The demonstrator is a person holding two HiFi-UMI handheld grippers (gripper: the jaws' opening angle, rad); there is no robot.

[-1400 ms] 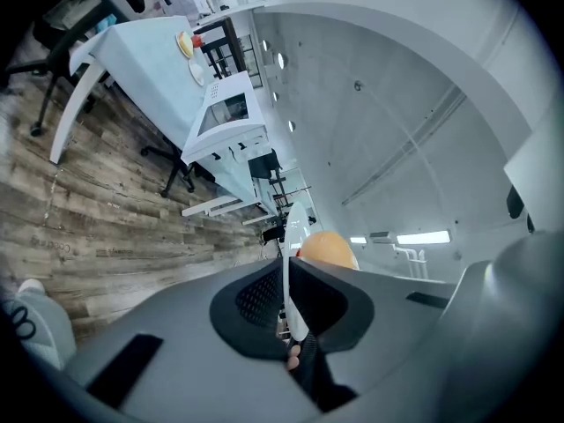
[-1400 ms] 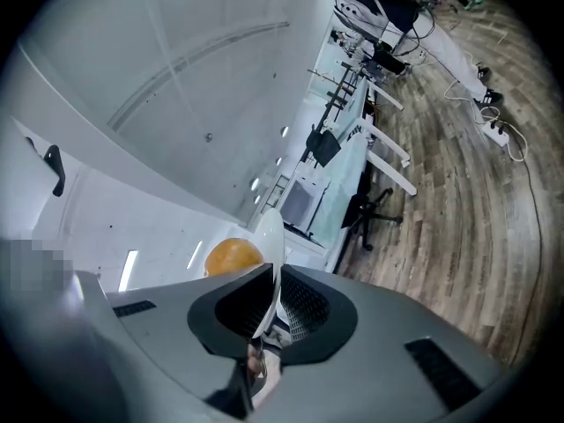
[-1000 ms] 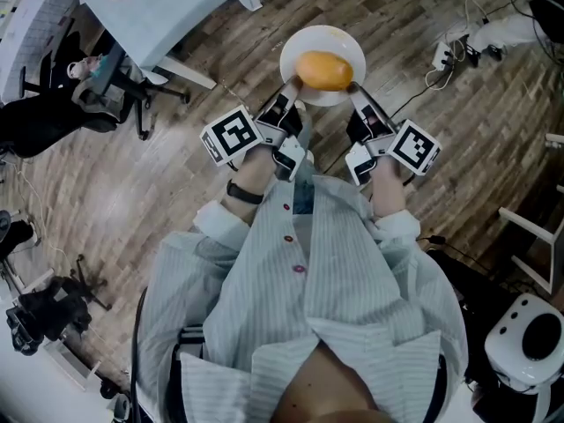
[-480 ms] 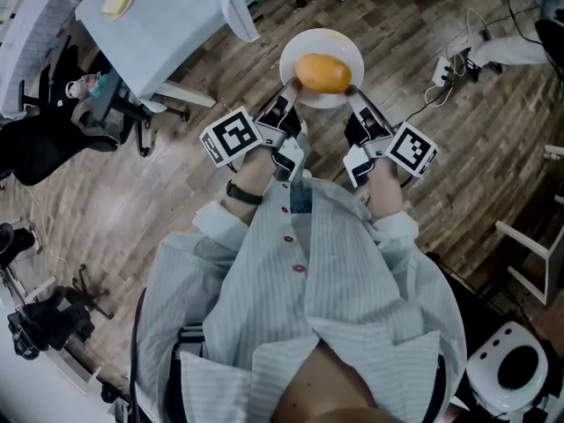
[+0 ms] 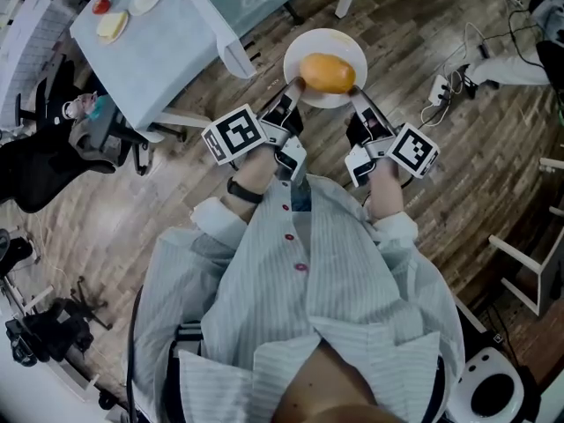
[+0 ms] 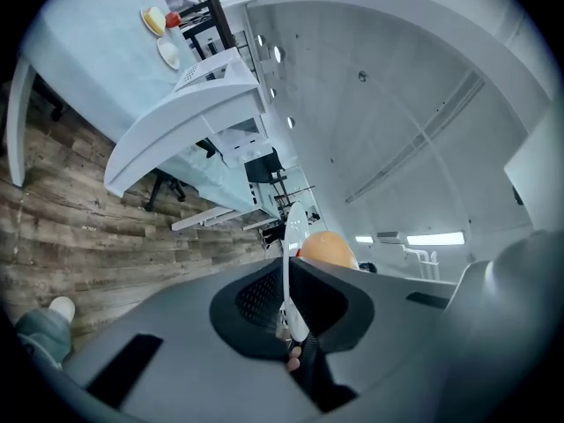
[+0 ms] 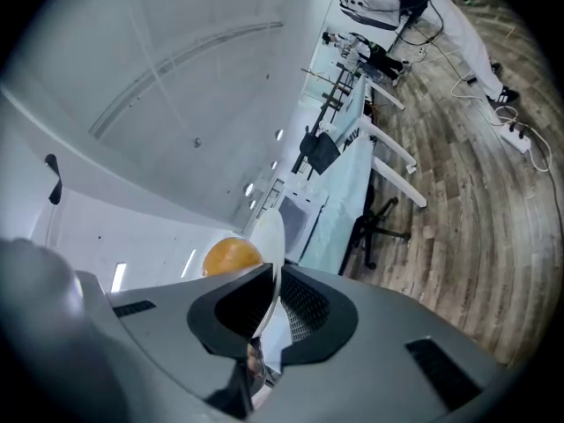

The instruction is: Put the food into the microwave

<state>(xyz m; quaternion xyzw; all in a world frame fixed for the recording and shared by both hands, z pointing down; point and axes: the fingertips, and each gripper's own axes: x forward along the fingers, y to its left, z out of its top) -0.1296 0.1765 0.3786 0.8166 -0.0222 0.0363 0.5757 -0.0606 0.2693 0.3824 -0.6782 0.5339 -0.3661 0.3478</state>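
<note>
A white plate (image 5: 304, 49) with an orange round piece of food (image 5: 327, 72) on it is carried in the air over the wooden floor. My left gripper (image 5: 294, 89) is shut on the plate's left rim, and my right gripper (image 5: 353, 90) is shut on its right rim. In the left gripper view the plate's rim (image 6: 287, 245) stands edge-on between the pads, with the food (image 6: 327, 248) behind it. In the right gripper view the rim (image 7: 268, 236) is also clamped between the pads, the food (image 7: 231, 256) to its left. No microwave is in view.
A table with a light blue cloth (image 5: 159, 42) stands at the upper left, with a small dish and food bits on it. A black office chair (image 5: 53, 161) is at the left. A power strip and cables (image 5: 441, 82) lie on the floor at the right.
Both grippers and the plate have travelled together across the room; the blue table has shifted lower and rightward in the head view, closer to the plate. The grip has not changed.
</note>
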